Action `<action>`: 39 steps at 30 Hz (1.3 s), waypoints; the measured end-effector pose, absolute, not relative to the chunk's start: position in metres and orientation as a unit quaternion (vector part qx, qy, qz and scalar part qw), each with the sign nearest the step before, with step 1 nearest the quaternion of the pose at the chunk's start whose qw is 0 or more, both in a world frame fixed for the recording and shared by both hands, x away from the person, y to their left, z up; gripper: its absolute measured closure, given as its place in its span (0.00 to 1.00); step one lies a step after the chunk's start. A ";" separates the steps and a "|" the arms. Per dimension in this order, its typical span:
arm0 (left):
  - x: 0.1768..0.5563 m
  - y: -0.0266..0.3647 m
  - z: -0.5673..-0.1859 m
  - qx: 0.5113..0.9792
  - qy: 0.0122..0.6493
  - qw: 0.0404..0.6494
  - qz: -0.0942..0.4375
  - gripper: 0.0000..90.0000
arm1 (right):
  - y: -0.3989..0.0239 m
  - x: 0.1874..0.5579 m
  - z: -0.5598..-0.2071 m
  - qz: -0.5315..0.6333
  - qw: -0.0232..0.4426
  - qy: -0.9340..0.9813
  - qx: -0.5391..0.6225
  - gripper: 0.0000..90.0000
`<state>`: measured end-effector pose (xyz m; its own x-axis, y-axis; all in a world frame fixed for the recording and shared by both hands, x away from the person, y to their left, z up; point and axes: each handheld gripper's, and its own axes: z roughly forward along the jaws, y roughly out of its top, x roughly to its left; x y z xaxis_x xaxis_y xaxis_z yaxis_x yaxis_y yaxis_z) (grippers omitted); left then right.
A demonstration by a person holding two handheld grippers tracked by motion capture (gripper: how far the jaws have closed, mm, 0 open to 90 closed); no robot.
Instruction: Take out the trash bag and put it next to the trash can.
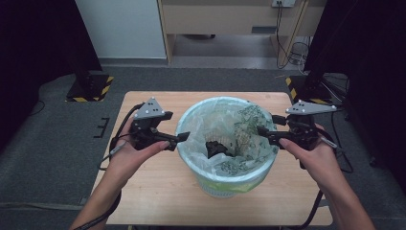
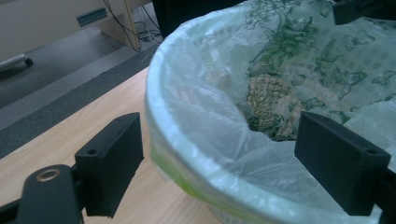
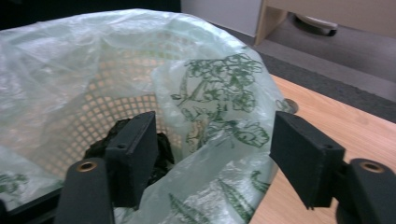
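A round waste basket (image 1: 225, 184) stands mid-table, lined with a thin translucent bag (image 1: 218, 120) printed with green plants. A crumpled black lump (image 1: 216, 147) lies at the bottom. My left gripper (image 1: 183, 137) is open at the basket's left rim; in the left gripper view its jaws straddle the bag-covered rim (image 2: 187, 154). My right gripper (image 1: 261, 130) is open at the right rim, one jaw inside and one outside the bag edge (image 3: 219, 163). The black lump (image 3: 161, 142) shows behind its inner jaw. The lattice wall (image 3: 107, 116) shows through the plastic.
The wooden table (image 1: 158, 191) has bare room in front of and behind the basket. Grey carpet (image 1: 52, 143) surrounds it. Black stands with yellow-black bases (image 1: 91, 88) sit at the far corners, with cables (image 1: 292, 52) and a wooden cabinet (image 1: 230, 19) beyond.
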<state>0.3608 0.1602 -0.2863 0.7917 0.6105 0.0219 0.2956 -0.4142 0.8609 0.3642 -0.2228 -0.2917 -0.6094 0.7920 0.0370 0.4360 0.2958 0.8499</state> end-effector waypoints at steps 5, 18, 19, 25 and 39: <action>0.363 0.152 -0.293 0.827 0.279 0.458 0.168 0.18 | -0.222 0.367 -0.296 0.420 0.209 0.787 0.402 0.41; 0.367 0.151 -0.309 0.822 0.288 0.443 0.213 0.42 | -0.231 0.367 -0.300 0.434 0.247 0.763 0.410 0.77; 0.367 0.151 -0.310 0.821 0.289 0.442 0.216 0.45 | -0.232 0.367 -0.299 0.438 0.250 0.760 0.410 0.80; 0.366 0.155 -0.312 0.805 0.298 0.457 0.234 0.60 | -0.232 0.367 -0.297 0.451 0.250 0.755 0.405 0.92; 0.363 0.154 -0.302 0.785 0.299 0.488 0.236 1.00 | -0.230 0.370 -0.290 0.481 0.218 0.744 0.410 1.00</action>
<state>0.3631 0.1541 -0.3024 0.7097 0.7002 0.0778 0.2407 -0.3447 0.9073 0.3703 -0.2299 -0.2898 -0.5682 0.8199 0.0696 0.3998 0.2011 0.8943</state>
